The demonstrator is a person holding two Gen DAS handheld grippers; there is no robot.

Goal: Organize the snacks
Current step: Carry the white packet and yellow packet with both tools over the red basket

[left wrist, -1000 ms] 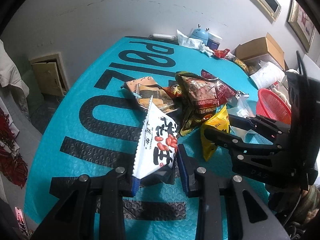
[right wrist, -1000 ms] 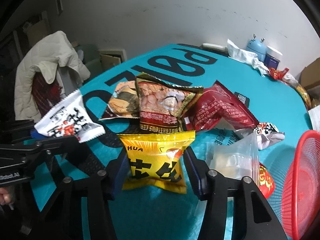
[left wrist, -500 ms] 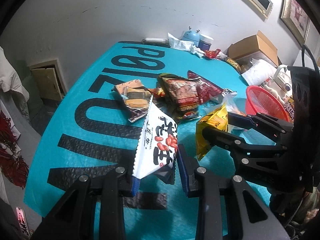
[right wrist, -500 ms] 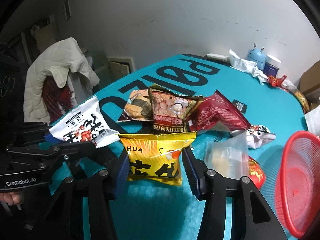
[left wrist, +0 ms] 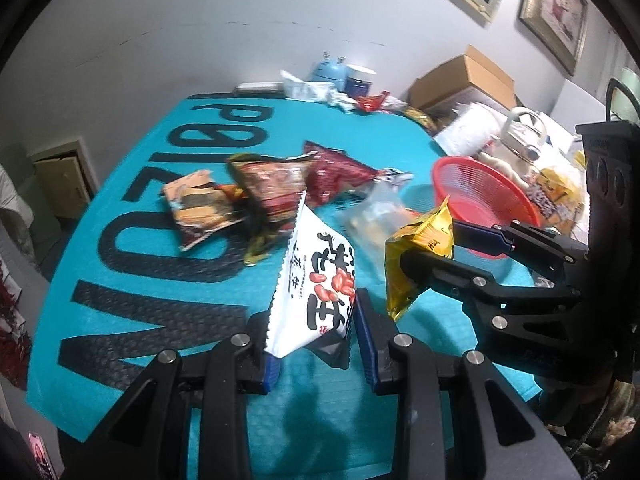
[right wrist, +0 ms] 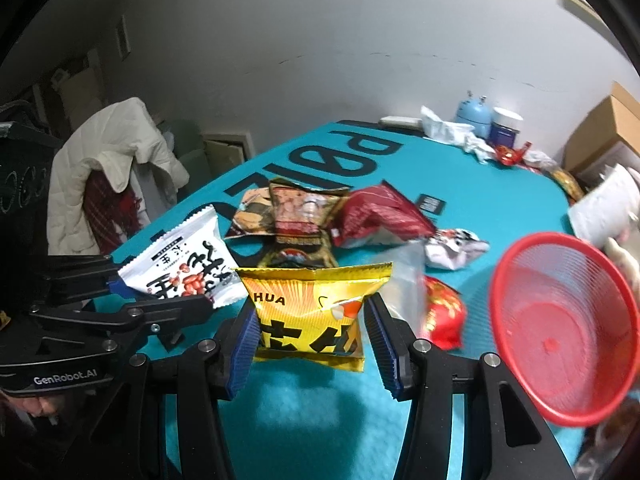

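The left tool (left wrist: 314, 354) is clamped on a white peanut packet (left wrist: 320, 280) and the right tool (right wrist: 310, 346) on a yellow snack bag (right wrist: 316, 312), both held clear of the desk (right wrist: 500, 208). The red basket (right wrist: 560, 320) lies just to the right of the right tool, nearer to it than to the left one, with the bag's long side across the jaws. Beyond the basket's left rim, a clear pouch (right wrist: 404, 280) and a red packet (right wrist: 444, 316) are blurred and partly hidden.
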